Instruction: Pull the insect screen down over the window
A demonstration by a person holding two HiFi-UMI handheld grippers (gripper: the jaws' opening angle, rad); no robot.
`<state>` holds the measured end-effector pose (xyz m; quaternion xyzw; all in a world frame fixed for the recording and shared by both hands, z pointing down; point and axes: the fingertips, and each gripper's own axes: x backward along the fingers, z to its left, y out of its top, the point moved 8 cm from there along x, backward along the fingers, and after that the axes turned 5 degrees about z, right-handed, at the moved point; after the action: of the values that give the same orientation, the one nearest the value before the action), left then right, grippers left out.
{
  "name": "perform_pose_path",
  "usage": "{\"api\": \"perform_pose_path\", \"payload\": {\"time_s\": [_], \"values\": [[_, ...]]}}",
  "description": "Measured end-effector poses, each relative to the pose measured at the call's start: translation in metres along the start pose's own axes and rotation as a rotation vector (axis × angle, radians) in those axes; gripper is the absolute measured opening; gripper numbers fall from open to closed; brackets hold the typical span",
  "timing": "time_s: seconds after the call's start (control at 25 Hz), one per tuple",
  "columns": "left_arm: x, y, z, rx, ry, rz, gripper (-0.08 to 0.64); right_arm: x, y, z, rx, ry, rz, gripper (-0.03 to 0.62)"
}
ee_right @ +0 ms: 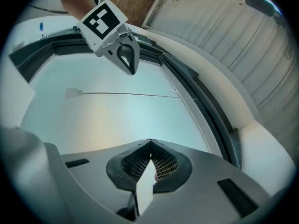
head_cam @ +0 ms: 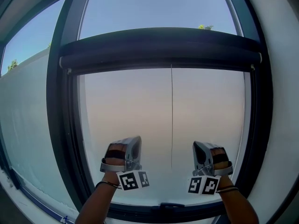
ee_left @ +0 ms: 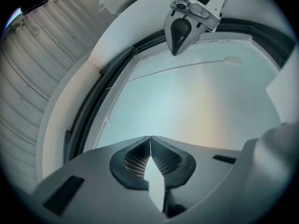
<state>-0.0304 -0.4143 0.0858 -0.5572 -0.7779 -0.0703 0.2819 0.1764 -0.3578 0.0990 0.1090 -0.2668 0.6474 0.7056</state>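
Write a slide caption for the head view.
Left gripper and right gripper, both shut and empty, low before the window pane, below the dark screen bar and hanging cord.

Open room before pane [head_cam: 210, 106], from dark bar [head_cam: 159, 50] down to bottom rail [head_cam: 135, 212]. Thin cord [head_cam: 171, 111] hangs from bar down middle, splitting that room. Left gripper [head_cam: 135, 141] and right gripper [head_cam: 198, 147] sit either side of cord, clear of it, jaws together, nothing between. Dark window frame [head_cam: 58, 125] hems both sides, each gripper near its upright. White wall [head_cam: 280, 101] blocks beyond right upright. Small dark handle [head_cam: 166, 205] juts on bottom rail, below gap between grippers.
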Motion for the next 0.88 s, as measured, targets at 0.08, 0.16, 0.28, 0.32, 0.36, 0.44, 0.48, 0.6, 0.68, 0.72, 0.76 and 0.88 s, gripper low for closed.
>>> {"api": "perform_pose_path", "payload": {"time_s": [0.08,0.16,0.28,0.32,0.36,0.44,0.48,0.6,0.68,0.72,0.76,0.88], "values": [[-0.014,0.007,0.016,-0.046,0.031,-0.003,0.003,-0.011,0.005,-0.017,0.036,-0.031,-0.023,0.002],[-0.025,0.014,0.030,-0.108,0.082,-0.012,0.003,-0.022,0.008,-0.035,0.076,-0.063,-0.040,0.002],[-0.041,0.022,0.049,-0.167,0.120,-0.003,0.003,-0.036,0.011,-0.062,0.158,-0.110,-0.049,0.002],[-0.046,0.025,0.057,-0.174,0.119,0.000,0.003,-0.041,0.013,-0.071,0.177,-0.123,-0.050,0.002],[-0.051,0.028,0.065,-0.183,0.119,0.003,0.003,-0.045,0.015,-0.081,0.192,-0.134,-0.050,0.002],[-0.060,0.031,0.083,-0.212,0.124,0.024,0.005,-0.054,0.022,-0.101,0.212,-0.153,-0.052,0.002],[-0.065,0.032,0.091,-0.227,0.121,0.044,0.019,-0.058,0.025,-0.109,0.217,-0.160,-0.052,0.003],[-0.075,0.034,0.113,-0.254,0.107,0.107,0.086,-0.065,0.035,-0.130,0.216,-0.169,-0.051,0.003],[-0.078,0.038,0.128,-0.255,0.118,0.116,0.112,-0.070,0.041,-0.141,0.229,-0.180,-0.049,0.011],[-0.079,0.041,0.134,-0.253,0.125,0.112,0.132,-0.073,0.043,-0.145,0.234,-0.184,-0.047,0.051],[-0.081,0.044,0.141,-0.249,0.132,0.107,0.162,-0.076,0.045,-0.149,0.236,-0.185,-0.045,0.090],[-0.087,0.054,0.158,-0.241,0.152,0.103,0.237,-0.085,0.050,-0.159,0.240,-0.173,-0.040,0.140]]}}
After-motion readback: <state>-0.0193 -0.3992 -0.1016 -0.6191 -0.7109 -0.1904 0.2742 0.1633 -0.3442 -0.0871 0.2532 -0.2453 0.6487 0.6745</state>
